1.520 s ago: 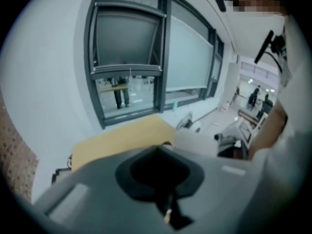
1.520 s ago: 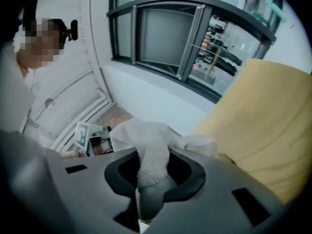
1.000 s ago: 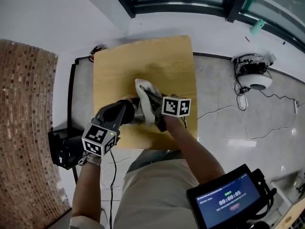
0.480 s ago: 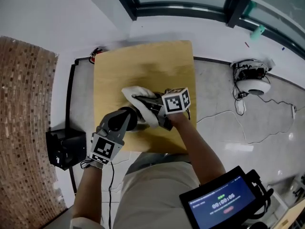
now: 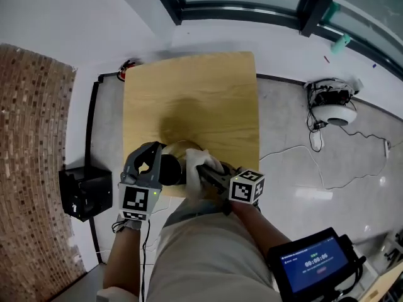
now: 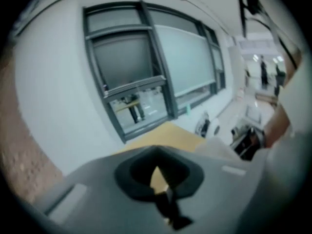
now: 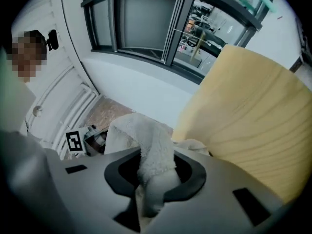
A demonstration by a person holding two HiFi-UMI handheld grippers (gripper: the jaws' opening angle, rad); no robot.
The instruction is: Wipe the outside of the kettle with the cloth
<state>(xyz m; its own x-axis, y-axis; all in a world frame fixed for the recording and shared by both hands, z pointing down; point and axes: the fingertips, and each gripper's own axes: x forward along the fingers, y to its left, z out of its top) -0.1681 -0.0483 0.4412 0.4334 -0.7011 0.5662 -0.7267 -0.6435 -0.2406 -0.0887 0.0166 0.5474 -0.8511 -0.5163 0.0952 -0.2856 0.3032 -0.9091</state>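
Kettle point(image 5: 171, 170), dark and round, is over the 6 o'clock edge of the wooden table point(image 5: 189, 87), close to the person's lap; whether it rests on the wood cannot be told. White cloth point(image 5: 201, 161) lies against its 3 o'clock side, pinched in the jaws of the right gripper point(image 5: 196, 172), with a fluffy fold standing up between them. From 9 o'clock the left gripper point(image 5: 158, 161) meets the kettle. Its jaws have just been closing and are pressed almost together on a thin dark part, seemingly the kettle's handle. On the floor, a black box point(image 5: 82, 194) stands at the table's 8 o'clock and a white round device point(image 5: 339, 112) with cables at 3 o'clock.
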